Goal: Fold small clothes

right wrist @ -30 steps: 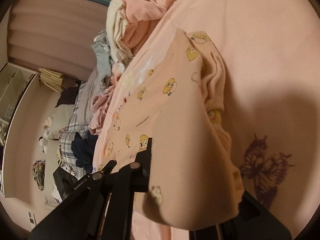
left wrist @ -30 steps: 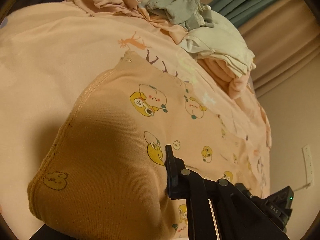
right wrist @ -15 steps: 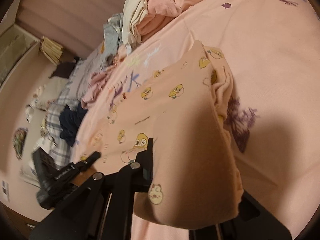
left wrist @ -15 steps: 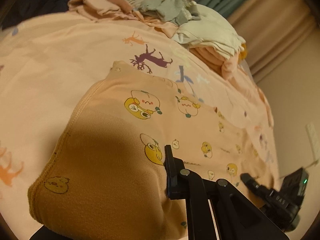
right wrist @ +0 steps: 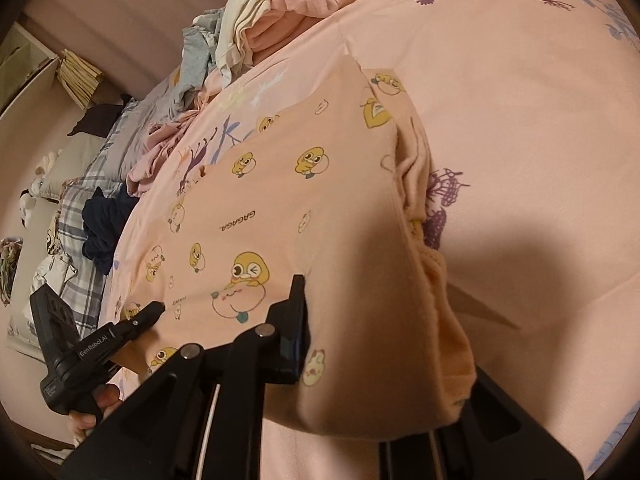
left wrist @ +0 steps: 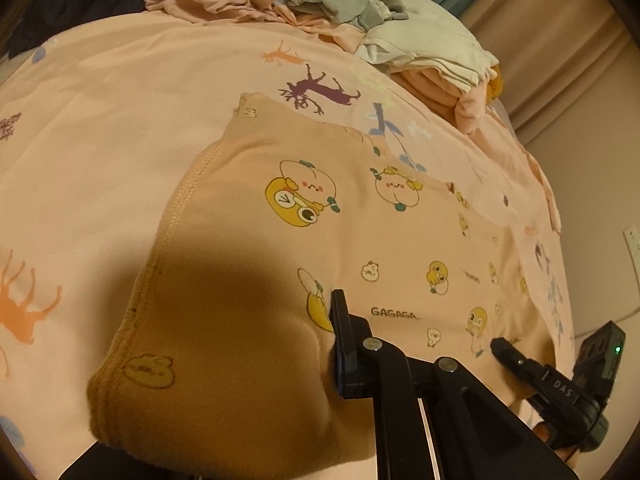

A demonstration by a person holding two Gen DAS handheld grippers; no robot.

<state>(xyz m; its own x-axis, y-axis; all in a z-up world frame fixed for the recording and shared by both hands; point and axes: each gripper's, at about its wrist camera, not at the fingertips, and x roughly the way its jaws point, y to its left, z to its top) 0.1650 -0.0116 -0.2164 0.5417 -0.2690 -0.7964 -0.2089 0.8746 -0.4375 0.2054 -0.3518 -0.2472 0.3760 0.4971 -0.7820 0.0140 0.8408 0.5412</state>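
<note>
A small peach garment point(left wrist: 360, 240), printed with yellow cartoon chicks and the word "GAGAGA", lies spread on a pink bedsheet point(left wrist: 100, 128) that carries deer and butterfly motifs. In the left wrist view the garment fills the centre and runs toward 4 o'clock; its near edge is bunched and lifted at 6 o'clock, where the left gripper point(left wrist: 280, 412) is clamped on it. One black finger point(left wrist: 344, 344) presses against the fabric at 5 o'clock, the opposite finger is mostly hidden under the fold, and the jaws are nearly together with only cloth between them. In the right wrist view the same garment point(right wrist: 280, 200) occupies the centre, with its ribbed hem gathered at 3 o'clock. The right gripper point(right wrist: 384, 368) is likewise closed on the near edge at 6 o'clock, one finger point(right wrist: 294, 320) bearing on the cloth beside a chick print; its jaws have just been opening slightly, but the fabric remains pinched. Each view shows the other gripper at the frame edge: the right one at 4 o'clock in the left view, the left one at 8 o'clock in the right view, with part of a hand point(right wrist: 92, 408) on its grip. A pile of clothes point(left wrist: 420, 40), including grey and cream items, sits at 1 o'clock in the left view, well apart from the garment.
</note>
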